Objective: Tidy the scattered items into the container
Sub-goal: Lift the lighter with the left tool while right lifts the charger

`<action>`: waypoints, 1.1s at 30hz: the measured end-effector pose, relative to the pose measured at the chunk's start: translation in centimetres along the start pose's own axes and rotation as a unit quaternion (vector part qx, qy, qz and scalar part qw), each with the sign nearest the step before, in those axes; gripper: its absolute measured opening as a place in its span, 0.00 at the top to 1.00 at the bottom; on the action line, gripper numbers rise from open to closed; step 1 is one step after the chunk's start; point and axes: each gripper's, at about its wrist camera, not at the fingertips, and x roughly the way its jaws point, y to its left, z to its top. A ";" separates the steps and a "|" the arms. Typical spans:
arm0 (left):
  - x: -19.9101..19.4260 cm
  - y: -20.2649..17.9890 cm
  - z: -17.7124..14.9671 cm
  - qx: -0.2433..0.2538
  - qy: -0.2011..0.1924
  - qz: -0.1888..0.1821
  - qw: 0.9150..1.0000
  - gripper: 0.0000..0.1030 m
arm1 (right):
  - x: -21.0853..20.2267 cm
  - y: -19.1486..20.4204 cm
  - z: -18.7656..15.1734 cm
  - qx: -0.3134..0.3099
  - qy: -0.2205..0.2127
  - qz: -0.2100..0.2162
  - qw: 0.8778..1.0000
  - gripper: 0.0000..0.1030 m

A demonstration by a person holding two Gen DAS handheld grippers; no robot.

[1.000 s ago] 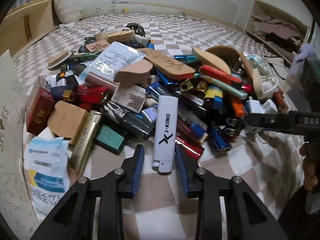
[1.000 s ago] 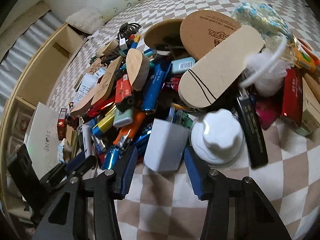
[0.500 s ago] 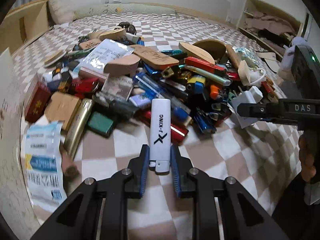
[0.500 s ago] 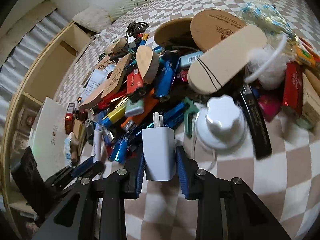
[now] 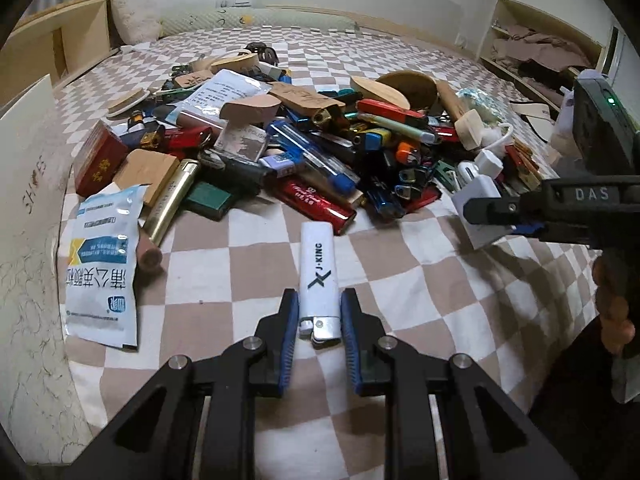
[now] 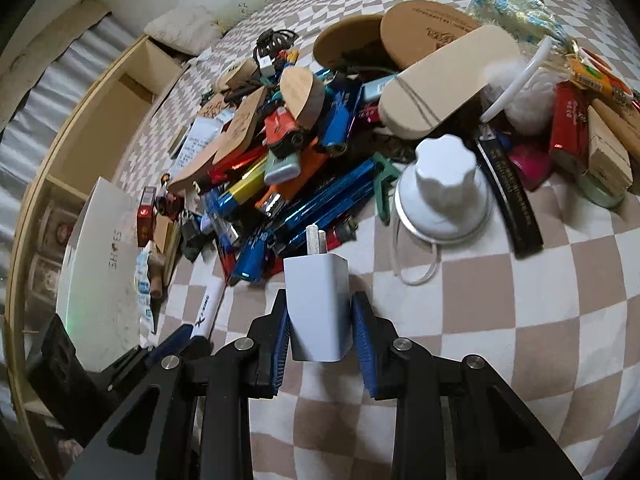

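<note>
While the pile point(image 5: 320, 148) sits mid-bedspread point(image 5: 256, 264), left gripper point(image 5: 319, 312) pinches a white lighter point(image 5: 319, 276) by its metal end, right gripper point(image 6: 320, 322) pinches a white charger point(image 6: 318, 308); both look lifted, hard to tell. White box point(image 6: 102, 264) at left edge.

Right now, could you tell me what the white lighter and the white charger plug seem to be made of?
White lighter: smooth, glossy plastic body with printed lettering and, apparently, a shiny metal cap at its near end. White charger plug: matte white plastic housing, judging by its even, seamless faces, with dull grey metal prongs on top.
</note>
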 end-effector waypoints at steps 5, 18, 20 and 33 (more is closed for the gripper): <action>1.2 -0.2 0.8 0.000 -0.003 0.005 1.000 0.73 | 0.8 -0.5 0.1 0.007 0.016 -0.010 1.000 0.70; 2.7 -0.2 1.7 -0.009 -0.015 0.009 1.000 0.71 | 1.8 0.9 0.1 -0.043 0.015 -0.060 0.997 0.70; 2.6 -0.2 1.7 -0.011 -0.017 0.009 1.000 0.71 | 1.9 1.5 -0.1 -0.061 0.013 -0.076 0.995 0.70; 0.9 0.5 0.5 -0.035 -0.013 0.005 0.999 0.80 | 1.0 1.9 -0.9 -0.068 0.003 -0.068 0.995 0.76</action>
